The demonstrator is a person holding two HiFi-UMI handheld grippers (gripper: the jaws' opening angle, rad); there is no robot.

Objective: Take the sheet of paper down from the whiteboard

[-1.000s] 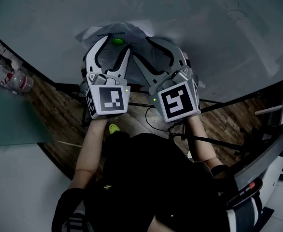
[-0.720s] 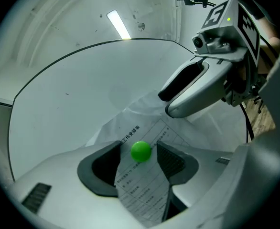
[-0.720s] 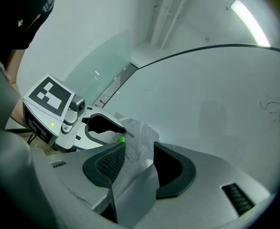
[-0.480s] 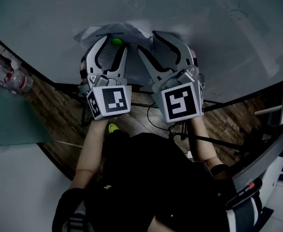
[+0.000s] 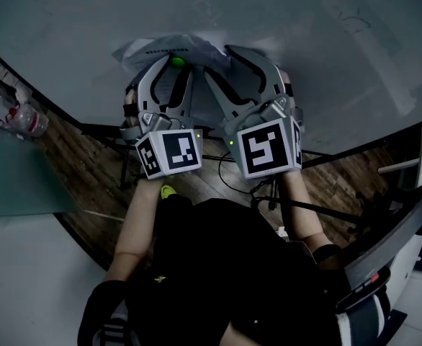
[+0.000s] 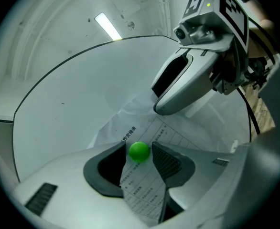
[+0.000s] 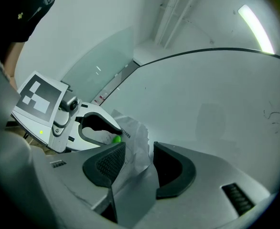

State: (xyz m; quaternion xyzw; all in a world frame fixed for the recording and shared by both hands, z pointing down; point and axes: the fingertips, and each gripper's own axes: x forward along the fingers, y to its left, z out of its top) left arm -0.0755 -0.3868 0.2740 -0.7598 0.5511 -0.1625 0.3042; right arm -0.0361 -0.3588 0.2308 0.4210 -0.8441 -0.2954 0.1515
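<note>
The left gripper [image 6: 139, 148] has just been closing its jaws round the green magnet [image 6: 139, 152] at their tips; firm pad contact appears not yet made. The sheet [image 6: 142, 190] remains pinned to the whiteboard [image 6: 78, 99] beyond those tips. The right gripper [image 7: 139, 151] has its jaws apart, astride the sheet's crumpled edge. Magnet removal is probably next.

The whiteboard [image 5: 290, 42] carries a crumpled printed sheet of paper [image 6: 145, 190], pinned by a round green magnet [image 6: 139, 152]. The magnet sits between the tips of the left gripper [image 6: 139, 146], whose jaws have just been closing. The sheet's loose edge passes between the parted jaws of the right gripper [image 7: 139, 146], and faint marks [image 7: 272, 116] lie on the board to that gripper's right.
</note>
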